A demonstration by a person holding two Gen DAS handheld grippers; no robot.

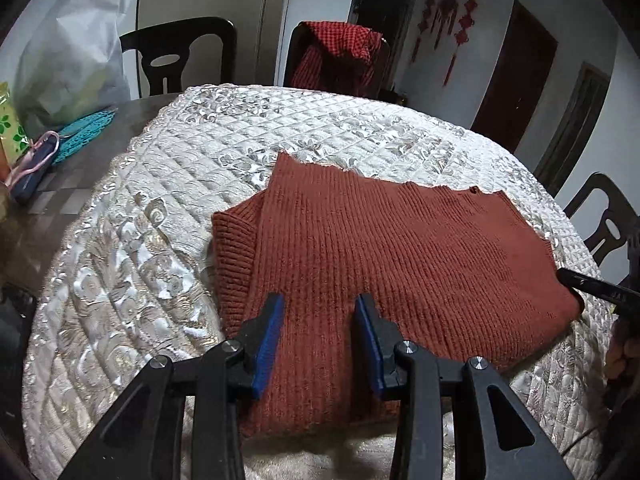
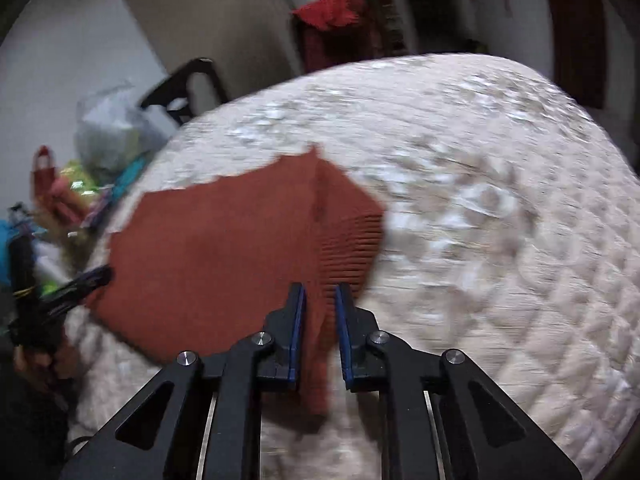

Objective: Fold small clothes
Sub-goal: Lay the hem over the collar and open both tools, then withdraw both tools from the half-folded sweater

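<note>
Left claw [image 1: 320,344] gapes above the rust-red ribbed knit sweater [image 1: 384,248]; right claw [image 2: 320,340], narrow, apparently ungripped in the blur. Mid-fold; next needs fresh pinches on the hem.

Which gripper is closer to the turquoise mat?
Left. The left gripper is over the sweater's end on the mat's side; the right gripper is at the opposite end.

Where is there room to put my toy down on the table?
Free: the quilted cover left of the rust sweater, and behind it toward the chairs. Crowded: the dark table corner with the plastic bag and teal things.
</note>
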